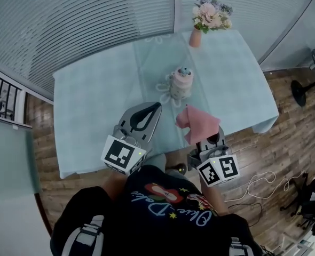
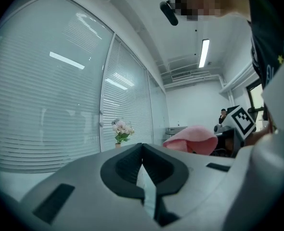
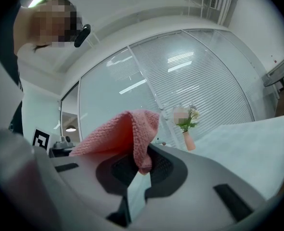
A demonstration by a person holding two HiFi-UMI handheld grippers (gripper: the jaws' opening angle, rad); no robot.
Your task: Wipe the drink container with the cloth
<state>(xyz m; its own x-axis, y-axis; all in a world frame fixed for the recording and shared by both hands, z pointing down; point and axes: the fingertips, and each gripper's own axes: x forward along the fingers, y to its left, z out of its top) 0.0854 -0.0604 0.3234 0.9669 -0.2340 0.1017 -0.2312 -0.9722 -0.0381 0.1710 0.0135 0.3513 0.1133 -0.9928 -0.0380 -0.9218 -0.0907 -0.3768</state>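
Observation:
The drink container (image 1: 181, 83), a pale pink and white jug with a teal lid, stands upright mid-table on the light teal tablecloth (image 1: 93, 95). My right gripper (image 1: 204, 138) is held near the table's front edge, shut on a pink knitted cloth (image 1: 197, 122) that sticks up past its tips. In the right gripper view the cloth (image 3: 125, 134) is pinched between the jaws of the gripper (image 3: 141, 154). My left gripper (image 1: 156, 107) is shut with nothing in it, left of the cloth and short of the container. The left gripper view shows its jaws (image 2: 142, 149) meeting and the cloth (image 2: 192, 139) to the right.
A pink vase of flowers (image 1: 206, 19) stands at the table's far edge, beyond the container. Glass walls with blinds (image 1: 83, 20) run behind the table. Wooden floor (image 1: 301, 143) with cables (image 1: 264, 183) and a stand base (image 1: 306, 92) lies to the right.

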